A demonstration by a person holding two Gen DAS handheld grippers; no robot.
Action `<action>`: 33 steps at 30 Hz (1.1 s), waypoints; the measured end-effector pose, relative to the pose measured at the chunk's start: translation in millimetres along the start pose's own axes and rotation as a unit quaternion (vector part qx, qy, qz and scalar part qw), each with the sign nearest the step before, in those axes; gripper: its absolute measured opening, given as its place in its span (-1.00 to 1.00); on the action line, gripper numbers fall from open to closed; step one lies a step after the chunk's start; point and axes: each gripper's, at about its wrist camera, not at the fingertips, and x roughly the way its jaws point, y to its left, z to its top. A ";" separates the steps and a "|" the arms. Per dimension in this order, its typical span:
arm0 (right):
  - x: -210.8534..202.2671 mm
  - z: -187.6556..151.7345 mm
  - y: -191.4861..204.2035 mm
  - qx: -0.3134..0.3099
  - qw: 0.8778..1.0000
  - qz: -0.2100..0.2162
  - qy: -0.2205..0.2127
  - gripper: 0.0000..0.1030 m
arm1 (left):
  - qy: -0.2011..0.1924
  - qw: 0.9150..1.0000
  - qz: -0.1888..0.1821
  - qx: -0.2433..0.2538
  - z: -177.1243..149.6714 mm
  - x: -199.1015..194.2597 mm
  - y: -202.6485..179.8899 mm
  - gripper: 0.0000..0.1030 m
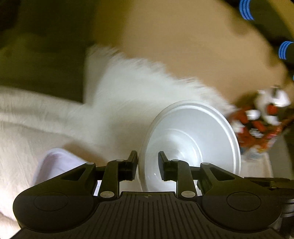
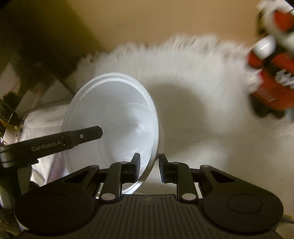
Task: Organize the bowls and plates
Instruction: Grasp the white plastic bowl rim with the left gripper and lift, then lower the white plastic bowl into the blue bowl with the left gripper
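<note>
A white plastic bowl hangs tilted on its side over a white fluffy rug, held between both grippers. My right gripper is shut on the bowl's near rim, one finger inside the bowl and the other outside. My left gripper straddles the opposite rim. Its jaws stand slightly apart, and a gap shows between the inner pad and the bowl wall. In the right wrist view, one finger of the left gripper reaches across the bowl's left edge.
A red, white and black packet lies at the rug's right side. A pale lilac container sits on white cloth at lower left. Black handles with blue bands show at top right. Beyond the rug is tan floor.
</note>
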 end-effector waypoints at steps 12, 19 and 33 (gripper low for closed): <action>-151.6 -70.1 -64.6 -0.023 0.995 -0.058 -0.071 -0.58 | 0.021 0.992 -0.071 0.107 -41.3 -54.9 -140.4 -0.50; -184.2 -101.1 -88.0 0.003 0.994 -0.079 -0.077 -0.57 | 0.077 0.984 -0.101 0.125 -60.2 -51.8 -172.1 -0.36; -160.6 -123.6 -124.3 0.047 0.992 -0.117 -0.025 -0.54 | 0.182 0.970 -0.108 0.119 -100.5 10.3 -185.7 -0.32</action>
